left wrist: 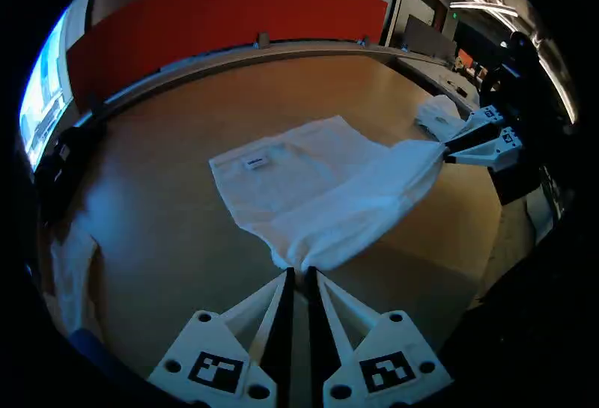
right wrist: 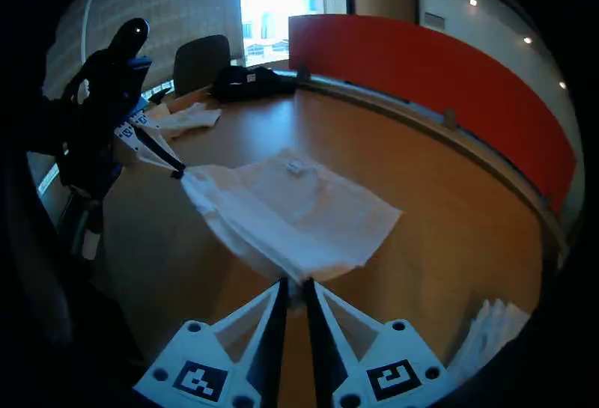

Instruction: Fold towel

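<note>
So the worktop (left wrist: 187, 243) is carrying the towel (left wrist: 299, 176) mid-frame, its lifted edge running from bottom centre to the right. The left gripper (left wrist: 300, 272) and right gripper (right wrist: 294, 282) are each pinching one end, jaws nearly closed, with the flat part lying ahead of both.

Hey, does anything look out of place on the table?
Nothing stands out. The towel is mid-fold, one edge held by the left gripper and right gripper; a crumpled cloth lies aside.
</note>
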A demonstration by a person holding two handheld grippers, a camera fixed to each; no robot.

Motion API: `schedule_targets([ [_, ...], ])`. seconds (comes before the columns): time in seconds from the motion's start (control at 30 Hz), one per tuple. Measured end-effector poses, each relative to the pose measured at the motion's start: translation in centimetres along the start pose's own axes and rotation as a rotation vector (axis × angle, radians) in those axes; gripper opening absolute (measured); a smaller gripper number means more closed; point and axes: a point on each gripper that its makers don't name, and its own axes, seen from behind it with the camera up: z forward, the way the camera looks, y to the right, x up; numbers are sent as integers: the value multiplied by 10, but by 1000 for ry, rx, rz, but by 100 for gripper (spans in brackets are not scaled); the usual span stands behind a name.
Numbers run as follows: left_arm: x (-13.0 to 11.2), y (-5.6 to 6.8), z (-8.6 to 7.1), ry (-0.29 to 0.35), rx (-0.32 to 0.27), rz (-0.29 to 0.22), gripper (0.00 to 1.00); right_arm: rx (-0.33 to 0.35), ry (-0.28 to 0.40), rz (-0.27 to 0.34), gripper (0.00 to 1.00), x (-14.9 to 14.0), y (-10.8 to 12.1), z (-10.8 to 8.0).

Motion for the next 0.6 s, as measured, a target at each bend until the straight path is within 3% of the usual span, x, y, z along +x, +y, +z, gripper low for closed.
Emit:
schedule_targets([
  [0.3,15,9,-23,17,-13,-1,12,7,1,-5,18,10,-3,-21],
  [0.6,14,13,-26,18,-21,-13,12,7,0,0,17,10,-1,-23],
])
